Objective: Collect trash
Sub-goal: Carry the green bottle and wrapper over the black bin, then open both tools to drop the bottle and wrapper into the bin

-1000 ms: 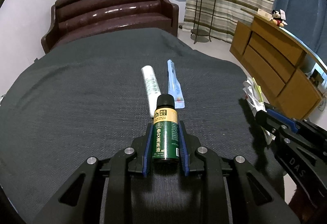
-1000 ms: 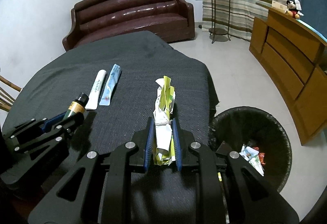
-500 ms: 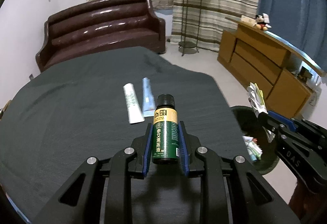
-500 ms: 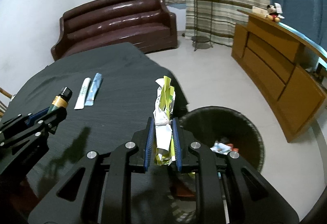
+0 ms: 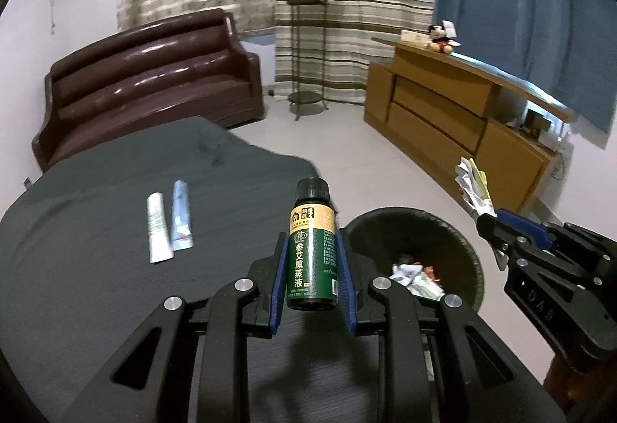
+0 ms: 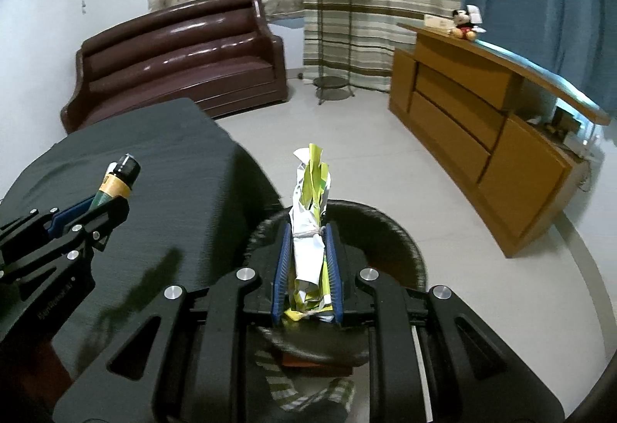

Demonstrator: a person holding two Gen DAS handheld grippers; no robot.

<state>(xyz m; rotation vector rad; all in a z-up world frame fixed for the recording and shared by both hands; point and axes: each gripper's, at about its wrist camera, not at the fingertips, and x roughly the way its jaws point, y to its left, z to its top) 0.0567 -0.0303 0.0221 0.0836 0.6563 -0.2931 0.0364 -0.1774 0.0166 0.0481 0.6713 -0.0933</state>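
Claws carry the load toward the drop: the left claw (image 5: 312, 265) is clamped on a small green glass bottle with a black cap and gold label (image 5: 311, 249), held upright above the edge of the dark cloth-covered bench (image 5: 96, 230), while the right claw (image 6: 307, 265) pinches a crumpled white-and-lime paper wrapper (image 6: 308, 214) directly above the round black wastebasket (image 6: 401, 241), evidently so both can fall in. Litter already lies inside. A white tube (image 5: 157, 228) and a pale blue tube (image 5: 181, 216) remain side by side on the bench, uncollected.
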